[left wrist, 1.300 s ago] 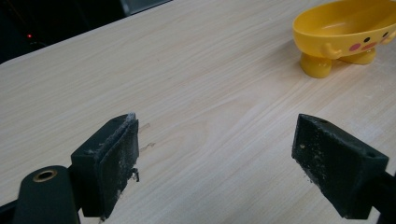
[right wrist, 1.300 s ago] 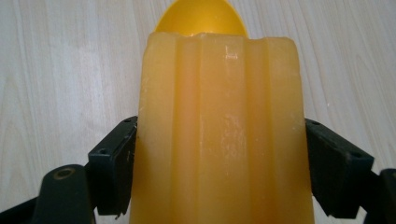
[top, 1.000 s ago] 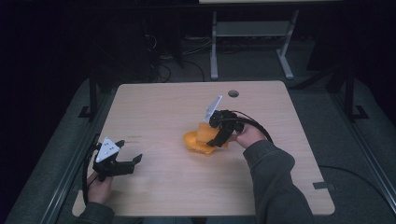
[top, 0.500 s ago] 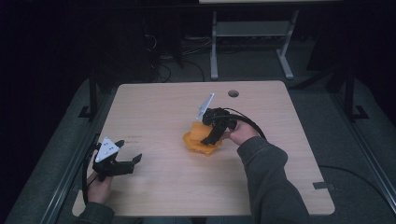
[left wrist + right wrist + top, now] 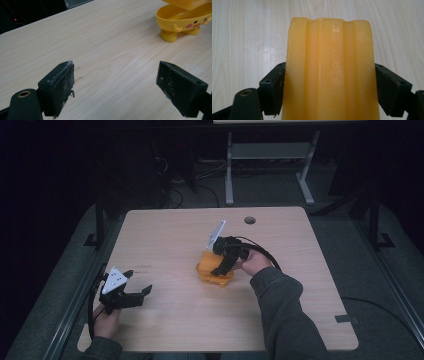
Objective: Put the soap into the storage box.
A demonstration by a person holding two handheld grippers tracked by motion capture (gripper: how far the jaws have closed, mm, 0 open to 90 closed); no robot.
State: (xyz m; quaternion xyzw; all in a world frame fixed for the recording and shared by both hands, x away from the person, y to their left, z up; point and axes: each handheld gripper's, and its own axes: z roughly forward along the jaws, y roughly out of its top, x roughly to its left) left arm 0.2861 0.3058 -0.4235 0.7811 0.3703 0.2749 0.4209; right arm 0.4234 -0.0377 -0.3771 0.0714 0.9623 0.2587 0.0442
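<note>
Right gripper (image 5: 325, 87) clasps a yellow ribbed piece (image 5: 329, 67), one jaw on each of its long sides, with bare wood of the table (image 5: 244, 32) beyond it. Seen from the left gripper view, this piece hangs just above a yellow footed bowl (image 5: 183, 21) with a painted face, so the step in hand looks like stacking or seating the piece onto that bowl. To do it well, I would keep the hold square and even, since the piece is smooth and glossy and could slip or twist if the jaws pinch only one edge. Lowering it level, with its outline lined up over the bowl's rim, should let it settle without tipping the bowl on its small feet. Letting go only once the weight rests on the bowl seems wise.

Left gripper (image 5: 115, 82) is spread wide with nothing between its jaws, low over the table near the person's side. In the high view it (image 5: 122, 295) sits at the near left edge, well apart from the bowl (image 5: 214, 272) at mid table. If the bowl starts to slide, this free gripper could come in and steady its wall.

Farther off, a round hole (image 5: 249, 220) marks the table's far side; it plays no part here.
</note>
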